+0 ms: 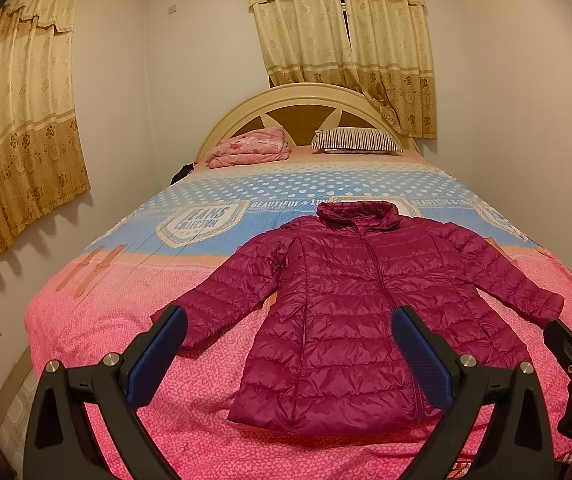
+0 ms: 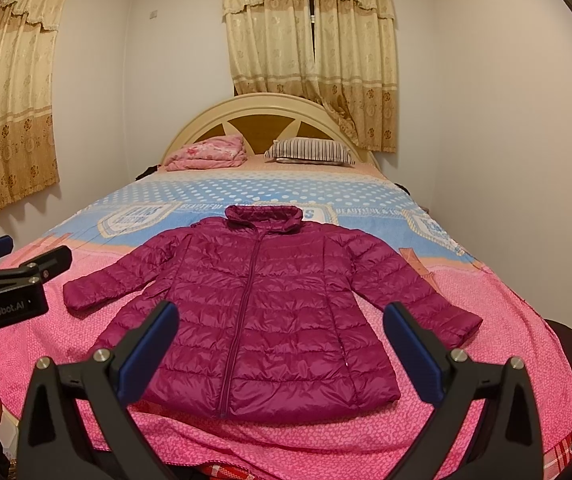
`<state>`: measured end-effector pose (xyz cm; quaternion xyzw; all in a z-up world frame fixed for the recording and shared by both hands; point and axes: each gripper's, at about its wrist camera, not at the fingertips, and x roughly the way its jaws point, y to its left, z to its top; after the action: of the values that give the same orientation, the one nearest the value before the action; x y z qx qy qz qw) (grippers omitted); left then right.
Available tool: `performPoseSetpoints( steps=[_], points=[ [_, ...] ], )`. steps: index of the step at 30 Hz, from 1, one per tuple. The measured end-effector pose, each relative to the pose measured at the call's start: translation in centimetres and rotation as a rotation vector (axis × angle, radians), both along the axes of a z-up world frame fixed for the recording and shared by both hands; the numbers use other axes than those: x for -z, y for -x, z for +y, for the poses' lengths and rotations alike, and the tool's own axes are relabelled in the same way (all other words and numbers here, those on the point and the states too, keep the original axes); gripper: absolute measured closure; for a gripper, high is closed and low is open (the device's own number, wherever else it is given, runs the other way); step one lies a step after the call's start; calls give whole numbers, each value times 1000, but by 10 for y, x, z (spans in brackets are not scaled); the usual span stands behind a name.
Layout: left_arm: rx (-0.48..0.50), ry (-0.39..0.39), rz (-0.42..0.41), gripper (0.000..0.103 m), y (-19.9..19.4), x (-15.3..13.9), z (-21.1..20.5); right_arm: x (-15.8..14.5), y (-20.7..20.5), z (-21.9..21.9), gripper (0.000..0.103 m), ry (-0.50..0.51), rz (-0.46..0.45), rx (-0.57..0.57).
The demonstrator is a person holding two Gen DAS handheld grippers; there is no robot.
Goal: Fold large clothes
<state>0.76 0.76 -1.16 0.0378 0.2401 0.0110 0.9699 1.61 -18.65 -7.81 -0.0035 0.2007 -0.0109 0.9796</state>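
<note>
Both grippers, left gripper point(image 1: 289, 344) and right gripper point(image 2: 282, 340), hover with fingers spread apart and grasp nothing, poised above the near hem. Front up and zipped, the magenta puffer jacket point(image 2: 262, 304) lies flat with sleeves splayed on the pink bedspread point(image 2: 86, 344), probably laid out ready for folding. Beyond sit a striped pillow point(image 2: 309, 151) and the headboard point(image 2: 254, 116).
</note>
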Motion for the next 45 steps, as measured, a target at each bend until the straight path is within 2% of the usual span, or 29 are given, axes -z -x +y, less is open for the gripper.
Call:
performPoseSetpoints(
  steps=[22, 33, 36, 39, 42, 45],
  points=[
    [-2, -2, 11, 1, -3, 1, 1, 6, 0, 0, 0, -4, 15, -3],
    [-1, -18, 7, 1, -17, 14, -1, 10, -11, -6, 0, -15, 35, -15],
    [-21, -43, 24, 1, -30, 25, 0, 22, -27, -24, 0, -44, 73, -1],
    [-38, -51, 53, 1, -49, 38, 3, 44, -49, -57, 0, -65, 130, 93],
    [-48, -65, 86, 1, -72, 55, 4, 66, -65, -86, 7, -104, 184, 163],
    [-49, -48, 122, 1, -96, 71, 6, 90, -79, -117, 10, -165, 250, 226]
  ],
)
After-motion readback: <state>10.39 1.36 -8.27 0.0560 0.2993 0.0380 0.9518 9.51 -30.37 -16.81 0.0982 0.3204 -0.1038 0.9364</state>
